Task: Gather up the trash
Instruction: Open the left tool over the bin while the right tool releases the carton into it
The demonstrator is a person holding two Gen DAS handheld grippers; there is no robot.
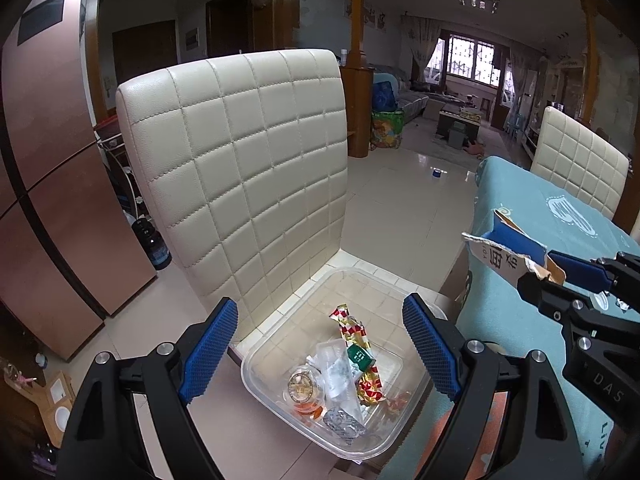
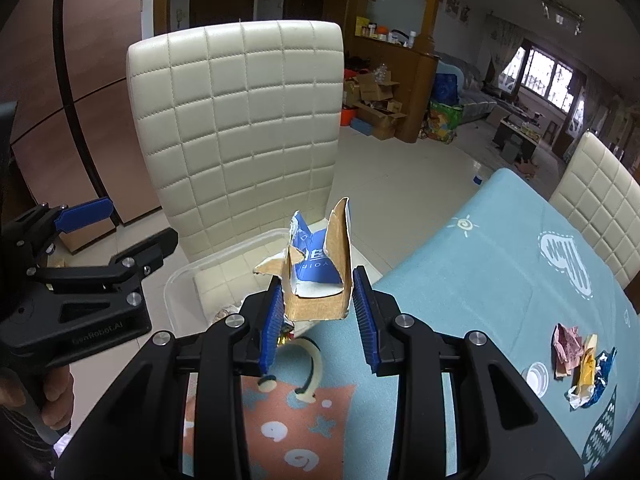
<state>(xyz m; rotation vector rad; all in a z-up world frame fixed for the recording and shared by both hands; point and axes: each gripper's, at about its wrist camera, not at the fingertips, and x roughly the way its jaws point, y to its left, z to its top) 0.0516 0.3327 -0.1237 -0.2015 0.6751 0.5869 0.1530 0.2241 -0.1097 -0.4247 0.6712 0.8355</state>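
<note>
The cream quilted chair (image 1: 240,168) is my landmark. To its right stands the table under a teal cloth (image 2: 500,264). On the chair's seat, in front of the backrest, sits a clear plastic tub (image 1: 404,364) holding wrappers: a red-and-gold foil one (image 1: 352,328), a small green packet (image 1: 361,356) and a round gold-faced piece (image 1: 301,388). My left gripper (image 1: 320,344) hangs over that tub with its jaws spread wide, gripping nothing. My right gripper (image 2: 316,304), at the table edge nearest the chair, is clamped on a torn blue-and-brown cardboard scrap (image 2: 320,268), held in the air. Further right of the chair, on the cloth, lie a white cap (image 2: 536,374) and crumpled wrappers (image 2: 580,364).
</note>
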